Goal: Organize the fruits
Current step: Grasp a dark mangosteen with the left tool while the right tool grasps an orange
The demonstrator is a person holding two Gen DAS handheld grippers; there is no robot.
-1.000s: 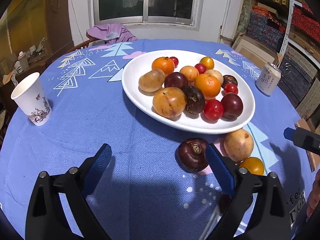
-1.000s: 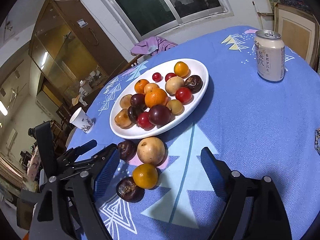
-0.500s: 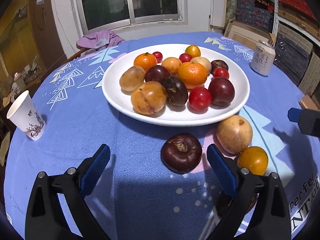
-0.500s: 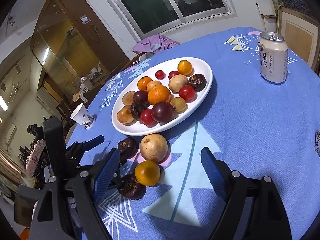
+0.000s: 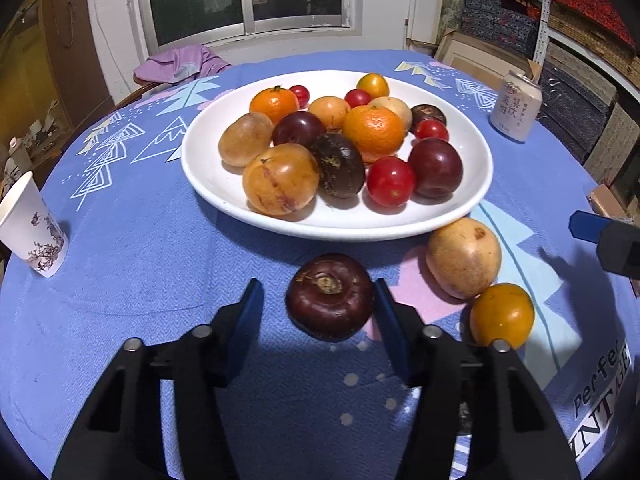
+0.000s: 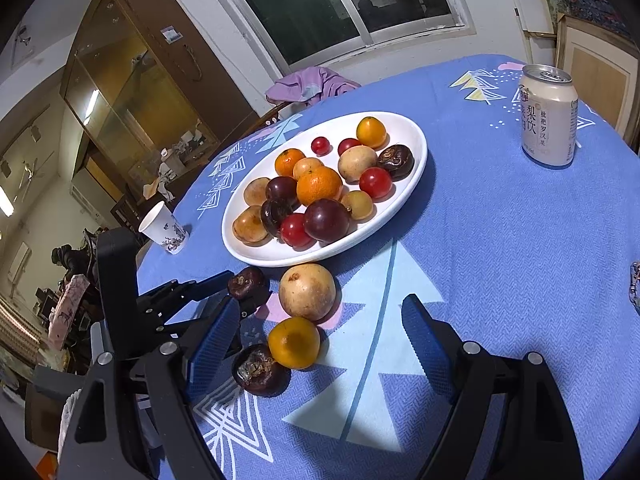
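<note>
Just off the near rim of the white plate [image 5: 472,200], the dark purple fruit [image 5: 329,297] sits on the tablecloth [image 5: 160,280] between the left gripper [image 5: 318,302] jaws — closing, one pad still clear — presumably for plating; right gripper [image 6: 316,332] gapes empty.

From my left wrist cam the second dark fruit [image 5: 464,416] is mostly hidden behind my own right-side finger. The paper cup [image 5: 30,228] is clipped by the frame edge, and I can't read the can [image 5: 516,106] label.
</note>
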